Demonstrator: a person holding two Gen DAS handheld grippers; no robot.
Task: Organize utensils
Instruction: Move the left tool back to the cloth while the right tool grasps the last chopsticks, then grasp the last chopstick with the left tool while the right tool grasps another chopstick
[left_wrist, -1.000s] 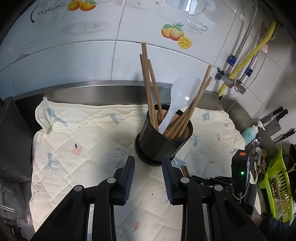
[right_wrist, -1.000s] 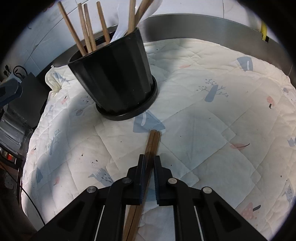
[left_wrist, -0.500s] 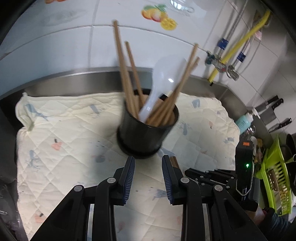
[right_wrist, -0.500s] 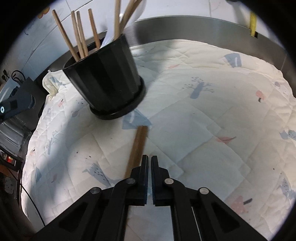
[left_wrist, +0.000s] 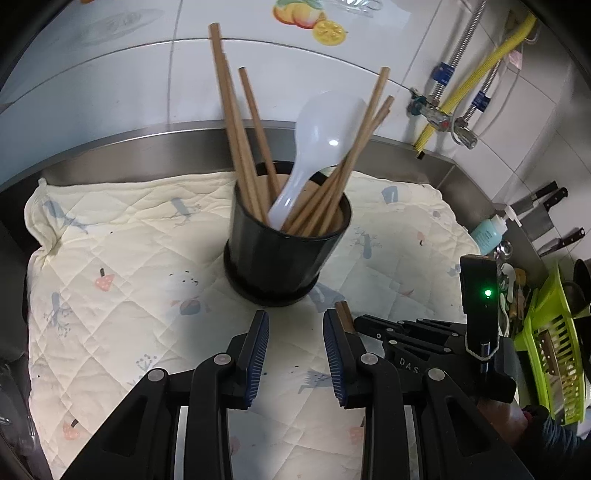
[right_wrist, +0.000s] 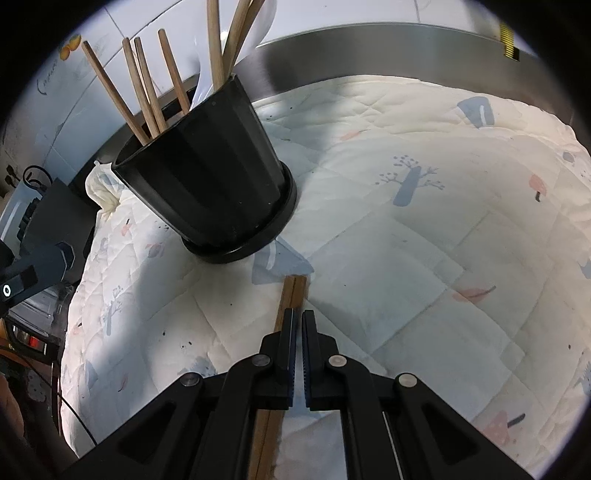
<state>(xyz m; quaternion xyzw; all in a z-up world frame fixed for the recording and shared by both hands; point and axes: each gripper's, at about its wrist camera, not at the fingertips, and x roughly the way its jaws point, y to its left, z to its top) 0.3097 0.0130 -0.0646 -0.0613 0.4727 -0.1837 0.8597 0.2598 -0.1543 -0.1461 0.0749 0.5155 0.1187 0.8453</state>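
Observation:
A black ribbed holder (left_wrist: 284, 254) stands on the quilted cloth, filled with several wooden chopsticks (left_wrist: 236, 122) and a white spoon (left_wrist: 325, 122). My left gripper (left_wrist: 293, 317) hovers just in front of it, open, with nothing between its blue pads. A loose pair of chopsticks (right_wrist: 293, 291) lies on the cloth to the holder's right, its tips (left_wrist: 342, 310) showing past my left gripper's right finger. My right gripper (right_wrist: 299, 314) is shut over that pair. The sticks run under its left finger, and I see nothing in the thin gap between the pads.
The cream quilted cloth (left_wrist: 110, 229) covers a steel counter with a raised back rim (left_wrist: 110, 147) under a tiled wall. At the right are gas pipes (left_wrist: 480, 62), knives (left_wrist: 546, 195), a soap bottle (left_wrist: 487, 229) and a green rack (left_wrist: 550, 350). A sleeved hand (left_wrist: 535, 424) holds the right gripper.
The right jaws have closed; the pair that lay between them now sits under the left finger. My left gripper has sunk a little and come nearer the holder.

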